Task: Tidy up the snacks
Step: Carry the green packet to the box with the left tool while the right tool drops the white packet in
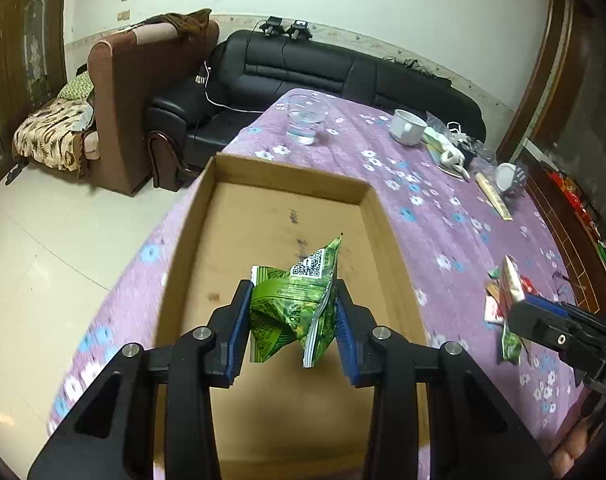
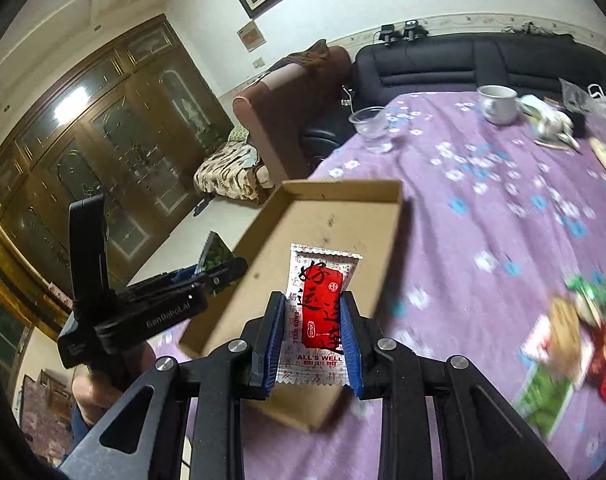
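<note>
My left gripper (image 1: 293, 312) is shut on a crumpled green snack packet (image 1: 299, 300) and holds it above the open cardboard box (image 1: 367, 204), whose floor is bare. My right gripper (image 2: 311, 328) is shut on a red and white snack packet (image 2: 317, 312) and holds it over the near right part of the box (image 2: 343, 188). The right gripper also shows at the right edge of the left wrist view (image 1: 519, 308). The left gripper shows at the left of the right wrist view (image 2: 219, 268). A heap of loose snack packets (image 2: 571, 340) lies on the purple cloth to the right.
The table has a purple flowered cloth (image 1: 443, 184). On its far side stand a clear plastic cup (image 1: 305, 120), a white mug (image 1: 407, 126), a blue and white bowl (image 1: 511, 176) and some clutter. A black sofa (image 1: 303, 68) and a brown armchair (image 1: 135, 92) stand beyond the table.
</note>
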`<state>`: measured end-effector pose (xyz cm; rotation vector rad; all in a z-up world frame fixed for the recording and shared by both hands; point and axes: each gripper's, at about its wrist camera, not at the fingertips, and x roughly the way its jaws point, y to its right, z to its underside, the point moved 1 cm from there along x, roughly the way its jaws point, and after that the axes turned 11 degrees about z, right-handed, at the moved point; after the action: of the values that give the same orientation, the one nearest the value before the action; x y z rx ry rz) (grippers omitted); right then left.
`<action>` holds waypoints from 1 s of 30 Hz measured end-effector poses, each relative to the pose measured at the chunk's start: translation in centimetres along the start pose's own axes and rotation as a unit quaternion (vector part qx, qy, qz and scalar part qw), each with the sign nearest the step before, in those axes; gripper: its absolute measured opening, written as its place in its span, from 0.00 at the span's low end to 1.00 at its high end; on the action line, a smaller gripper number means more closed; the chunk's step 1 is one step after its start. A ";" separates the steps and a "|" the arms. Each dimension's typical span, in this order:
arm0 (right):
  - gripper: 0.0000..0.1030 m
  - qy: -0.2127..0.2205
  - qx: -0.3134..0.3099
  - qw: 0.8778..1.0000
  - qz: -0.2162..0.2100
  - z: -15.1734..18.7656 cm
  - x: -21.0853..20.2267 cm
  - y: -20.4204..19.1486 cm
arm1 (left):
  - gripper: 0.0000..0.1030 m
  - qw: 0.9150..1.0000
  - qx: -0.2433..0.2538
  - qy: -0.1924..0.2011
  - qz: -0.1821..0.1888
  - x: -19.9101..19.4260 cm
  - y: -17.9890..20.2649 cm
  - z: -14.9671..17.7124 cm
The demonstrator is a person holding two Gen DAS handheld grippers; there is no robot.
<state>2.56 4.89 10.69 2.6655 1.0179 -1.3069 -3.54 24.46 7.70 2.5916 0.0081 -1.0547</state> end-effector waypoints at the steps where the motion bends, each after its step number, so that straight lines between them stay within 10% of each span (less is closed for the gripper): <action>1: 0.26 -0.005 0.001 1.000 0.002 -1.0 1.0 -0.4 | 0.35 1.000 -0.003 -0.005 -0.004 0.3 -0.5 -0.6; 17: 0.26 -0.115 0.030 0.991 0.056 -5.7 16.9 -0.4 | 0.35 0.993 -0.044 -0.107 -0.014 9.8 -4.3 -4.0; 30: 0.30 -0.114 0.010 0.991 0.063 -5.8 17.2 -0.7 | 0.36 0.993 -0.045 -0.108 -0.005 9.7 -4.4 -4.0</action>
<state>13.86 16.47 2.50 2.4729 0.8001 -1.5553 5.59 28.63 2.40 2.3867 0.0147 -1.3028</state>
